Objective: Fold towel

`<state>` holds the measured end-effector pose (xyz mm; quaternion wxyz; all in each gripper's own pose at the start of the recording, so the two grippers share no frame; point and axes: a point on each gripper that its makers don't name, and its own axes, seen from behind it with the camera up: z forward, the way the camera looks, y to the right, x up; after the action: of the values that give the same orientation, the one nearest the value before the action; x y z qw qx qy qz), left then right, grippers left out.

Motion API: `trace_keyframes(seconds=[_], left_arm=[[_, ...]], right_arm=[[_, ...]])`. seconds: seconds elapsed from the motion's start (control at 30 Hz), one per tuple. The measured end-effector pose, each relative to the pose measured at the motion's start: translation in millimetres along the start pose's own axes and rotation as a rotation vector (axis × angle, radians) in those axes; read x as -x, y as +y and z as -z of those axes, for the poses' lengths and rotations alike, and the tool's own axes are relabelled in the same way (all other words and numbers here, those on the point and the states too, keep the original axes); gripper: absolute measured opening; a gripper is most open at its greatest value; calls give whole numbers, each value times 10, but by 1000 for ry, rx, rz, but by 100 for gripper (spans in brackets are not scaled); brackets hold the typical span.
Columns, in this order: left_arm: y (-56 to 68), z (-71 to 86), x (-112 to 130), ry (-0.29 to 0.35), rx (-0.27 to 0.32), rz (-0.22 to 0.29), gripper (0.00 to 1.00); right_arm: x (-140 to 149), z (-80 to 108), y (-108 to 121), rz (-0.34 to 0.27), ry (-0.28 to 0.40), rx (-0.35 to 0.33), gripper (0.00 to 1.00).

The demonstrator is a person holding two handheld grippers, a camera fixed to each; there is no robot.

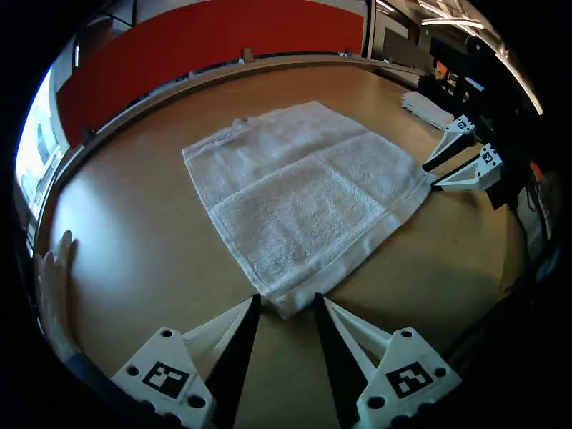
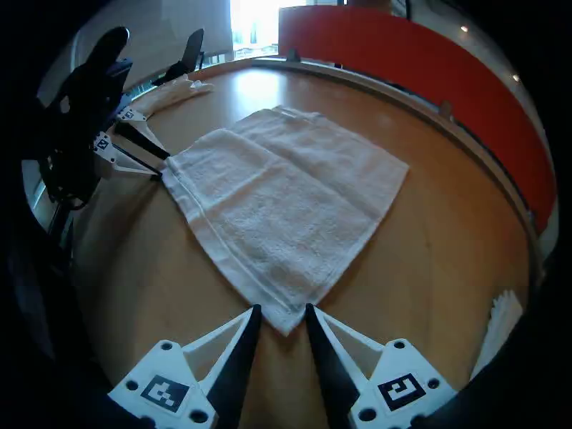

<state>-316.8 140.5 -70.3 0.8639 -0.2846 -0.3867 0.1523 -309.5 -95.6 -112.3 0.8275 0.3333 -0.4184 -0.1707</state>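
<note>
A white towel (image 1: 300, 193) (image 2: 286, 200) lies flat on the wooden table (image 1: 136, 243) (image 2: 443, 236), seemingly doubled over. In the left gripper view, my left gripper (image 1: 286, 300) is open, and the towel's nearest corner lies between its black fingertips. In the right gripper view, my right gripper (image 2: 279, 309) is also open, straddling another corner of the towel. Each gripper appears in the other's view, at the towel's side corner: the right gripper (image 1: 427, 177) and the left gripper (image 2: 161, 166), both with fingers apart.
A red partition (image 1: 214, 43) (image 2: 429, 57) runs behind the table's curved far edge. Piles of white cloth lie on the table: one (image 1: 425, 107) beyond the right gripper, one (image 2: 171, 93) beyond the left gripper, one (image 2: 504, 314) at the right rim. Dark chairs (image 2: 107, 50) stand beyond.
</note>
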Motion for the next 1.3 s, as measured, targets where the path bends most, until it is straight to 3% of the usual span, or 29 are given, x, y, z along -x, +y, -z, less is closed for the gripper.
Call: trace_keyframes(seconds=[0.2,0.37,0.57,0.87,1.3], left_arm=[[21,-4,-6,-7,-5,9,30],[17,-5,-24,-12,-4,31,10],[13,4,-27,-14,4,75,7],[51,51,-91,-8,12,84,7],[77,328,-335,30,12,127,7]], right_arm=[[-4,0,-1,-10,1,4,24],[-19,3,-31,-26,3,-4,13],[-59,9,-44,-17,14,-2,11],[-150,83,-2,-29,39,12,11],[-388,358,6,-25,87,28,11]])
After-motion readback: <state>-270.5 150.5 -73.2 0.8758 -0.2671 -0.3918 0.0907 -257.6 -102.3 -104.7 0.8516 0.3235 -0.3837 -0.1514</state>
